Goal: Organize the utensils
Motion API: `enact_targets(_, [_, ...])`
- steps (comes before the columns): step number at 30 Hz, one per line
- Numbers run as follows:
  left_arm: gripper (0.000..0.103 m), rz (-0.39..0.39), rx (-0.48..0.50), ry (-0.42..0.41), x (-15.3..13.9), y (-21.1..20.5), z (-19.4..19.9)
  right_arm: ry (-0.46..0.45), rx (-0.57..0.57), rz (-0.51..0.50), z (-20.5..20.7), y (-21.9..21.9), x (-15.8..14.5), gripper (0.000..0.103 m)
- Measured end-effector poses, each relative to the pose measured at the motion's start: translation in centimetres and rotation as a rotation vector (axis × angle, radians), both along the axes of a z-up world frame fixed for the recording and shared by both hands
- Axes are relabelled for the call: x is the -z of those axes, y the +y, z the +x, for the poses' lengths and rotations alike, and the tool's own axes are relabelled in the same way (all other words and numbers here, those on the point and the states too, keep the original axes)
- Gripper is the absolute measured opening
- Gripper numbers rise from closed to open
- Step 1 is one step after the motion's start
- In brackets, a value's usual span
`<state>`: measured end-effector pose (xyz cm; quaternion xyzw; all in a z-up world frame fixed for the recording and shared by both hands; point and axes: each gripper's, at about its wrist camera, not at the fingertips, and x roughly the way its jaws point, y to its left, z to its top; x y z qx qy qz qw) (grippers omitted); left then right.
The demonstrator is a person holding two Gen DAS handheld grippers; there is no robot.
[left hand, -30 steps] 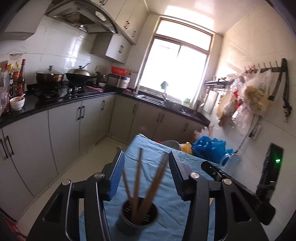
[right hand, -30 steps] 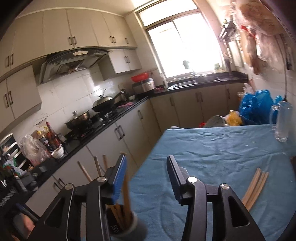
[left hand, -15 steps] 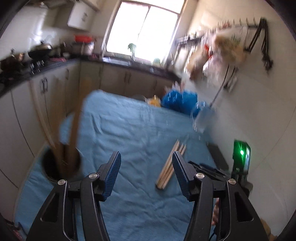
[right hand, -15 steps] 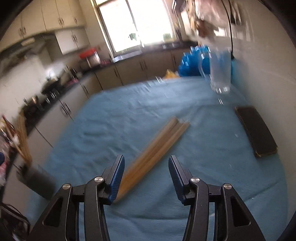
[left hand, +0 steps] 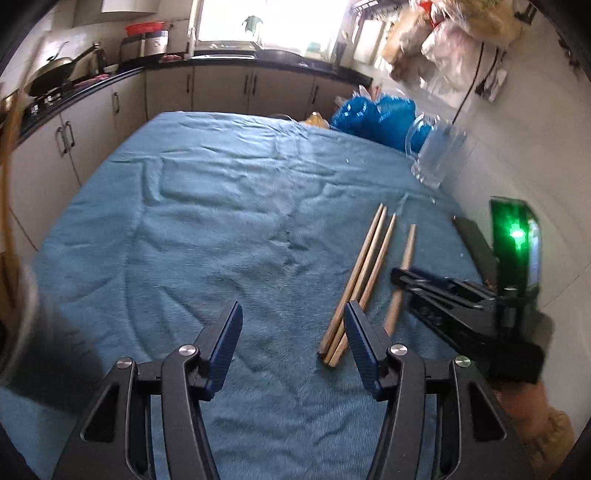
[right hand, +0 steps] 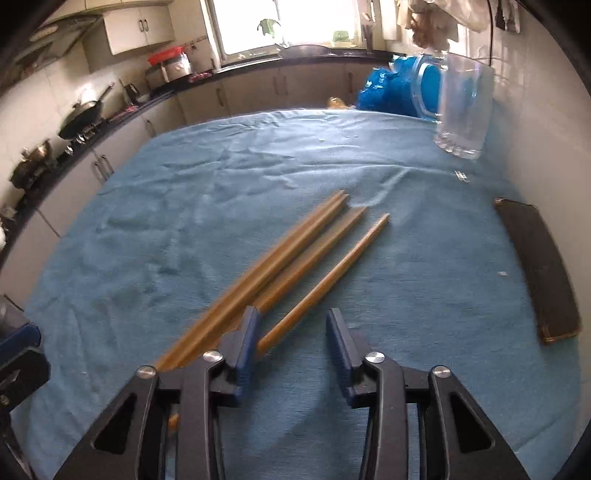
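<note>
daylight from blown-out window (left hand: 269, 18) far beyond the fingers; fisheye bends edges, dark corners, slight motion blur.

chopsticks (right hand: 295, 254) lie on the cloth (right hand: 184, 221), glass mug (right hand: 463, 110) behind them

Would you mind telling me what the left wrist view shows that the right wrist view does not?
Only the left wrist view shows the right gripper from outside, beside the single chopstick, with its green light. Only the right wrist view shows the whole dark case. Both share the blue cloth, four loose chopsticks and glass mug.
</note>
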<state>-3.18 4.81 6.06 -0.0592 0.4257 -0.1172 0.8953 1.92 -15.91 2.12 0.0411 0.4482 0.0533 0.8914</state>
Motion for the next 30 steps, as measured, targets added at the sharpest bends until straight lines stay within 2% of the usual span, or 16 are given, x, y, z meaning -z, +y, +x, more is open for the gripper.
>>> enact_targets(4, [0.052,0.018,0.057,0.006,1.0,-1.7,1.1,0.015,0.010,-0.066,-0.8,-1.8,0.1,0.022])
enact_targets(6, [0.042,0.032,0.094,0.027,1.8,-2.8,1.8,0.021,0.024,-0.079,-1.2,-3.1,0.2,0.022])
enact_targets(8, [0.028,0.036,0.116,0.058,2.6,-3.7,2.7,0.026,0.039,-0.062,-1.8,-4.5,0.2,0.022])
enact_targets(11, [0.026,0.006,0.149,0.086,3.3,-4.4,3.6,0.023,0.043,-0.035,-2.2,-5.5,0.2,0.022])
enact_targets(14, [0.026,-0.028,0.179,0.081,3.4,-4.8,3.9,0.009,0.035,-0.055,-2.3,-5.2,0.3,0.023])
enact_targets(16, [0.024,-0.007,0.185,0.080,3.6,-5.0,4.0,-0.002,0.034,-0.074,-2.4,-4.9,0.3,0.024])
enact_targets(17, [0.015,0.017,0.179,0.085,3.7,-5.2,4.2,-0.007,0.035,-0.078,-2.5,-4.8,0.2,0.024])
enact_targets(20, [0.014,-0.001,0.175,0.098,3.8,-4.9,4.8,-0.017,0.043,-0.063,-2.6,-5.0,0.3,0.024])
enact_targets(27, [0.011,0.032,0.167,0.086,3.5,-5.0,4.6,-0.023,0.050,-0.063,-2.6,-4.9,0.3,0.024])
enact_targets(28, [0.000,0.045,0.143,0.081,3.2,-4.7,4.4,-0.020,0.051,-0.067,-2.5,-4.8,0.3,0.024])
enact_targets(30, [0.000,0.029,0.123,0.110,3.2,-3.8,4.1,-0.008,0.054,-0.065,-2.4,-4.8,0.3,0.024])
